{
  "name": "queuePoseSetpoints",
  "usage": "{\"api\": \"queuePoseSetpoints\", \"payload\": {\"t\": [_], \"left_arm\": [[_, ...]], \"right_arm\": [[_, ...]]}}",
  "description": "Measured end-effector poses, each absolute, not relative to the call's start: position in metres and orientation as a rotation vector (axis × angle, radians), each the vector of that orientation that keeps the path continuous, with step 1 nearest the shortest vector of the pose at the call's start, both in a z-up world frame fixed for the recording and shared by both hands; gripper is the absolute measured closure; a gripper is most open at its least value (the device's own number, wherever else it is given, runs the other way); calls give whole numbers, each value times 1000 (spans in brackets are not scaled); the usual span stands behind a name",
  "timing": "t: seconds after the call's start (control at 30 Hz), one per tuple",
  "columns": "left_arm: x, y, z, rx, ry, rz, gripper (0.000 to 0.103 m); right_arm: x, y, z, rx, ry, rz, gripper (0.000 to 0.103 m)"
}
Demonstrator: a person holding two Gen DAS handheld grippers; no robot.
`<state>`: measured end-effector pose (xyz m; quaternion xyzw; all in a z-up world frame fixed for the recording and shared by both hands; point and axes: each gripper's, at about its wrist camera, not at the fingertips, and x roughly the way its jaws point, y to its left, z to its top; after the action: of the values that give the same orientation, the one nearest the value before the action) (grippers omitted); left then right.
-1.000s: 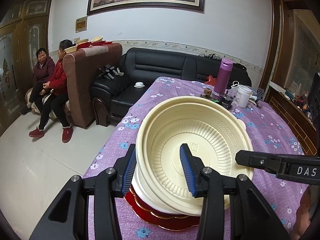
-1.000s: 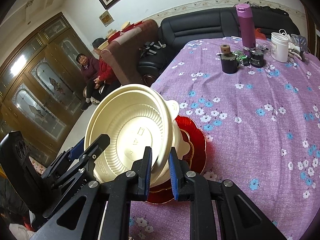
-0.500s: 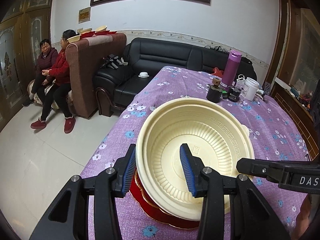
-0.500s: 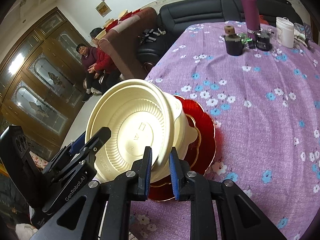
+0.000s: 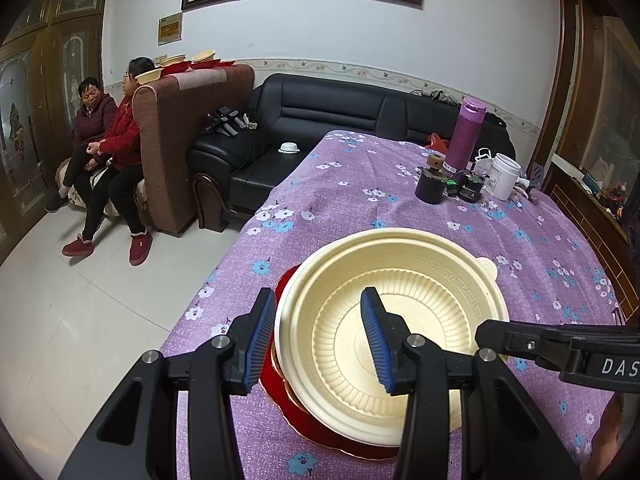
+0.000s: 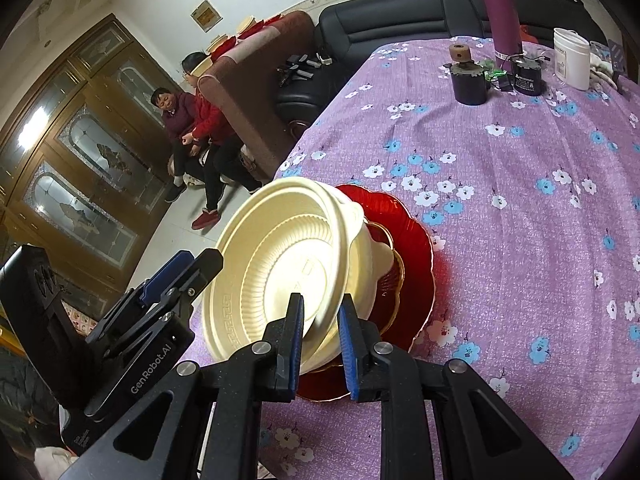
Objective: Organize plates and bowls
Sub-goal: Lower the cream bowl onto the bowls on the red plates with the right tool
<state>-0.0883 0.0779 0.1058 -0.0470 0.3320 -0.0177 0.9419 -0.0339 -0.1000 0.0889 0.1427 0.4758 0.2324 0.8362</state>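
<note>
Atop scalloped red plates (image 6: 416, 240), both tools straddle ribbed cream bowls (image 5: 400, 320).

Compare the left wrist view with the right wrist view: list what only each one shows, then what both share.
Only the left wrist view shows the small white bowl on the black sofa and the painting's full lower frame.

Only the right wrist view shows the cream bowls' stacked outer walls, tilted over the red plate, and the glass-fronted cabinet.

Both show the left gripper straddling the bowls' rim, the right gripper straddling the opposite rim, the purple bottle, and two seated people.
</note>
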Motion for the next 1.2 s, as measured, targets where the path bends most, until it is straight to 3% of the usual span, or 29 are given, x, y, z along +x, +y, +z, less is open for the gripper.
{"api": "queuePoseSetpoints", "payload": {"t": [0.83,1.2], "left_arm": [[-89,66,101,-84,691,-55,59],[-89,65,99,-81,693,-57,51]], "right_arm": [[-40,-103,91,296,994,506,83],[-44,-112,94,314,983,506,83]]}}
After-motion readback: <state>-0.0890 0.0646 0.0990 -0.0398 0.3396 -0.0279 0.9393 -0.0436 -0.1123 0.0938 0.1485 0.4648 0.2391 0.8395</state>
